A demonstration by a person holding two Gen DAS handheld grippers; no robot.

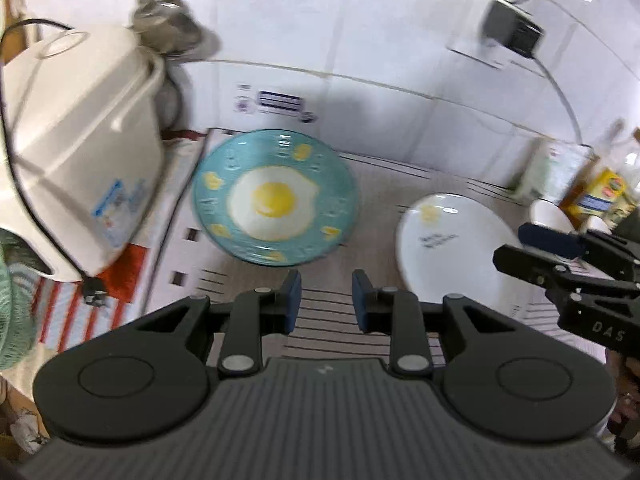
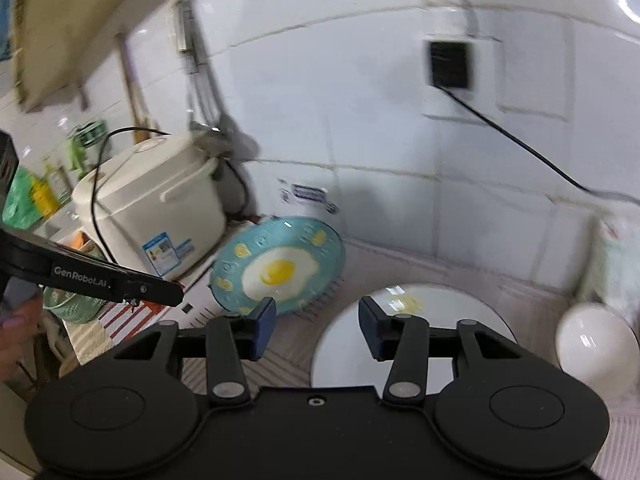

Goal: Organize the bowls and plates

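A teal plate (image 1: 275, 198) with a fried-egg picture lies on the striped mat, just beyond my left gripper (image 1: 326, 300), which is open and empty. The plate also shows in the right wrist view (image 2: 280, 266). A white plate (image 1: 452, 248) lies to its right; in the right wrist view the white plate (image 2: 436, 312) sits under my right gripper (image 2: 316, 330), which is open and empty. A white bowl (image 2: 596, 344) stands at the right. The right gripper (image 1: 516, 246) reaches in from the right in the left wrist view.
A cream rice cooker (image 1: 76, 160) with a black cord stands at the left, close to the teal plate. White cups (image 1: 552, 212) and a yellow box (image 1: 604, 196) stand at the far right. A tiled wall (image 2: 360, 120) with a socket is behind. A green basket (image 2: 76, 308) sits at the left.
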